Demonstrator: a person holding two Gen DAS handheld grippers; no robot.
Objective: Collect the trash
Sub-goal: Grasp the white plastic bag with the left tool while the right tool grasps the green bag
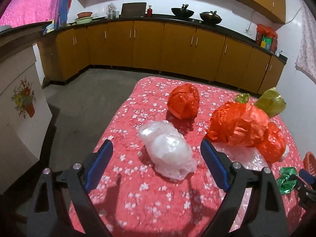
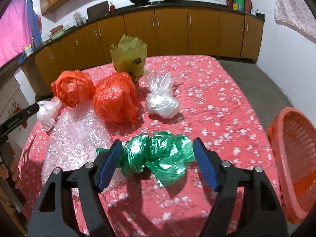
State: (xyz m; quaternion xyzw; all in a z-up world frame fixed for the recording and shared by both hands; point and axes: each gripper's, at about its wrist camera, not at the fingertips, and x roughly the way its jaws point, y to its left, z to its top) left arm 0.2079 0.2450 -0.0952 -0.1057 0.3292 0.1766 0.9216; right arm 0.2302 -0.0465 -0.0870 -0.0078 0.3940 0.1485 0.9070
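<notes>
Right wrist view, read left to right across the table (image 2: pixel 227 90) with its red flowered cloth. At the left edge lies a small clear wad (image 2: pixel 47 112), the tip of the left gripper (image 2: pixel 29 110) just beside it. Next comes a sheet of bubble wrap (image 2: pixel 75 138), then two orange bags (image 2: pixel 73 88) (image 2: pixel 115 98) near the far left corner, with a yellow bag (image 2: pixel 128 56) behind them at the far edge. A second clear bag (image 2: pixel 162 100) sits mid-table. At the near edge lies a green bag (image 2: pixel 156 154); the right gripper (image 2: pixel 158 158) straddles it with both pads spread and not yet pressing. An orange basket (image 2: pixel 292 148) stands off the right edge and shows no trash inside, as far as visible.

Left wrist view: the left gripper (image 1: pixel 156 154) stands spread wide, the clear wad (image 1: pixel 167 154) between its pads, untouched.

Assessment: collection has barely begun. Every item remains on the cloth; none is lifted. Seven pieces remain outstanding.
</notes>
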